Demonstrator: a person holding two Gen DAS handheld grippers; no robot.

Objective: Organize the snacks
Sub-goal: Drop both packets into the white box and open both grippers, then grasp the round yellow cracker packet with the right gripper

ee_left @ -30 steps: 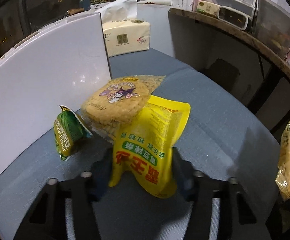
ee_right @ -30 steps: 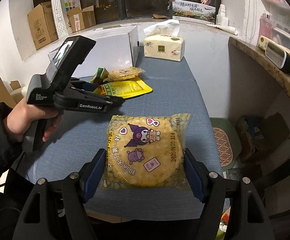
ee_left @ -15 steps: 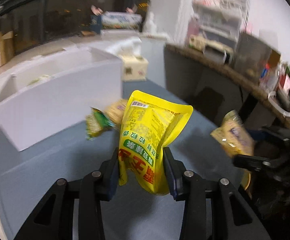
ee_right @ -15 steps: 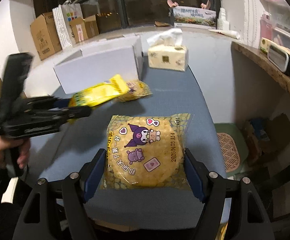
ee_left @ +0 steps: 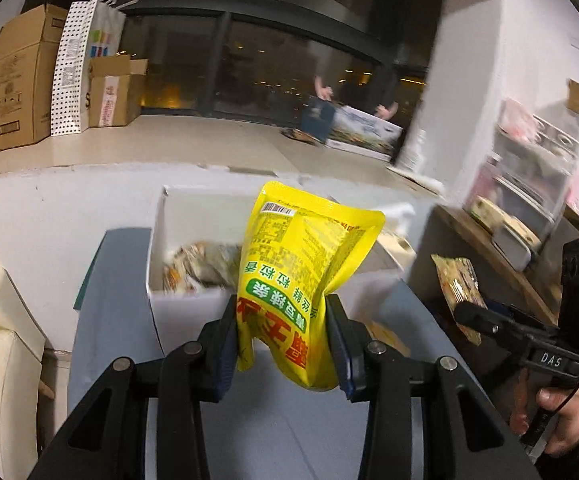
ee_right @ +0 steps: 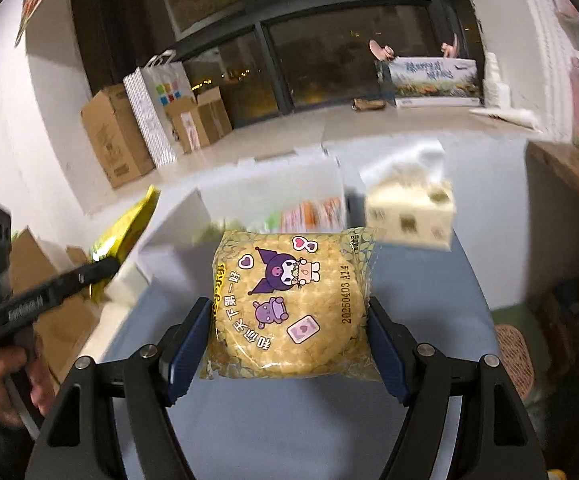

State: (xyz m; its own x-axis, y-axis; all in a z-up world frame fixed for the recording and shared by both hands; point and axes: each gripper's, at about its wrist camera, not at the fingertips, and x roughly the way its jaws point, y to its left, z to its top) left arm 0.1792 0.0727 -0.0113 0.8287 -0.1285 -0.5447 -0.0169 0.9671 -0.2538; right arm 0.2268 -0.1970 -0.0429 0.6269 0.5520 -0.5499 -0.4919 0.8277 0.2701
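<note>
Blue-topped bench (ee_left: 121,320): yellow pouch (ee_left: 301,280) pinched by left claw (ee_left: 281,344), rice cracker pack (ee_right: 289,304) by right claw (ee_right: 289,348); release is best made squarely over white box (ee_left: 185,308).

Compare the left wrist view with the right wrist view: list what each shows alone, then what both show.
Only the left wrist view shows the back print and barcode of the yellow pouch clamped in the left tool, and loose snacks inside the white box.

Only the right wrist view shows the cartoon face of the round snack pack clamped in the right tool, and the tissue box.

Both show the white box, grey table, both packs, cardboard boxes and dark window.
</note>
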